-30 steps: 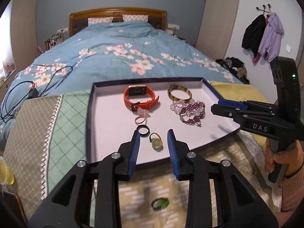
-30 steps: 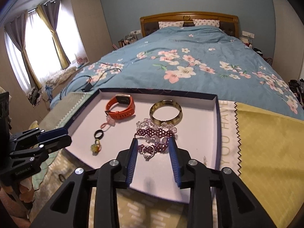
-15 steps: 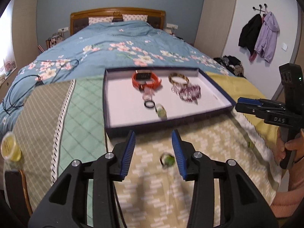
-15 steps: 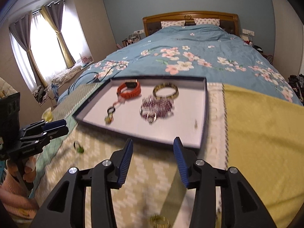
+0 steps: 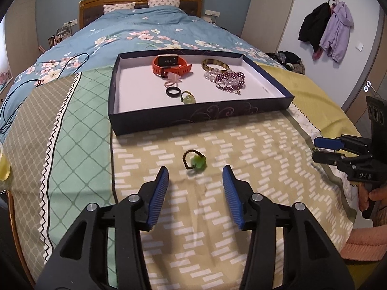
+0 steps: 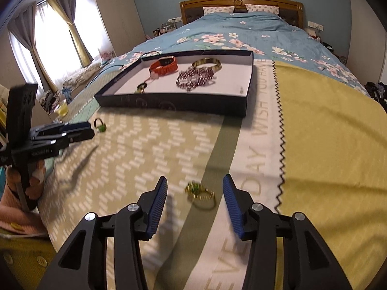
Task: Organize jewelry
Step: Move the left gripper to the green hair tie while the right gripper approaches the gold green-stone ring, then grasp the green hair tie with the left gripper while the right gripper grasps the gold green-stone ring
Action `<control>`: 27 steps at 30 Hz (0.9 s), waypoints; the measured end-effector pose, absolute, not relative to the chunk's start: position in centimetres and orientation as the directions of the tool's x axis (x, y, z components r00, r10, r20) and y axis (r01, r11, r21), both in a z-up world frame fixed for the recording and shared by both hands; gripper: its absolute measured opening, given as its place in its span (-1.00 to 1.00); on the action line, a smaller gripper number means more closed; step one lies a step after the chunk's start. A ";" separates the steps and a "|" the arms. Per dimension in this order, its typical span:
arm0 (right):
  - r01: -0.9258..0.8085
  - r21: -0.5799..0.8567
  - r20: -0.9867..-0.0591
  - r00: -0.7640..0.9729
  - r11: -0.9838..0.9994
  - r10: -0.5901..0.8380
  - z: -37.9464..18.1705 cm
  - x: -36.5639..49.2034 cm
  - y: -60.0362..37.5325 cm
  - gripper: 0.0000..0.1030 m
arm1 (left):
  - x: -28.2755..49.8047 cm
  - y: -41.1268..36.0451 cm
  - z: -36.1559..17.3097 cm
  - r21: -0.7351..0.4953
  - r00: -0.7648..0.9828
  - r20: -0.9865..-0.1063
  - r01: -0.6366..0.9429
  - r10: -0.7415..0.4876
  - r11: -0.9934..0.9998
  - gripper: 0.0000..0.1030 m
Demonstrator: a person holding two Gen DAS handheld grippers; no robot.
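Note:
A dark blue tray with a white floor lies on the blanket and holds an orange watch, a gold bangle, purple bead bracelets, a black ring and a green-stone ring. A dark ring with a green bead lies on the blanket just ahead of my open left gripper. A gold ring with a green stone lies on the blanket between the tips of my open right gripper. Both grippers are empty.
The tray also shows in the right wrist view, ahead and to the left. The patterned blanket covers the foot of a blue floral bed. Black cables lie at the left. A yellowish jar stands beyond the blanket's left edge.
Both grippers have pulled back from over the tray toward the near blanket and opened wider. Each now has a loose ring just ahead of its tips.

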State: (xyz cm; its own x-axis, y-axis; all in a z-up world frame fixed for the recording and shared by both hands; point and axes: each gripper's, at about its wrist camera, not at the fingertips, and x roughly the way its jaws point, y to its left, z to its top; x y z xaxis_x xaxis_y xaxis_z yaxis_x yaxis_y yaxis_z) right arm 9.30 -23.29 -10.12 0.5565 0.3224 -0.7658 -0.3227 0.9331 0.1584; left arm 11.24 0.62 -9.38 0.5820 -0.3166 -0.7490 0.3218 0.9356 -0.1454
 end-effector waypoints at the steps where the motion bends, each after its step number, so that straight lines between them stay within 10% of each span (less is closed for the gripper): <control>1: -0.328 0.148 -0.765 0.560 0.933 0.318 -10.1 9.0 -23.2 -0.12 | 11.3 0.5 -9.4 -0.143 0.578 -0.752 0.325 -0.316 0.935 -0.10; 16: -0.342 0.097 -0.758 0.584 0.935 0.292 -10.3 8.6 -22.4 -0.58 | 13.0 -0.8 -9.8 -0.134 0.557 -0.776 0.313 -0.296 0.940 -0.13; 27: -0.365 0.090 -0.755 0.582 0.927 0.303 -10.2 8.9 -21.5 -0.77 | 13.2 -0.9 -9.9 -0.099 0.573 -0.776 0.300 -0.262 0.949 -0.64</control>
State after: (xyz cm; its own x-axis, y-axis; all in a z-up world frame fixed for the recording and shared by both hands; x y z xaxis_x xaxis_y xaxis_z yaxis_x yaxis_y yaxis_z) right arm 8.89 -21.54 -10.17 0.5821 0.3026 -0.7547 -0.3646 0.9268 0.0904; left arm 13.16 -0.87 -9.94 0.5732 -0.2621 -0.7764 0.2996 0.9489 -0.0992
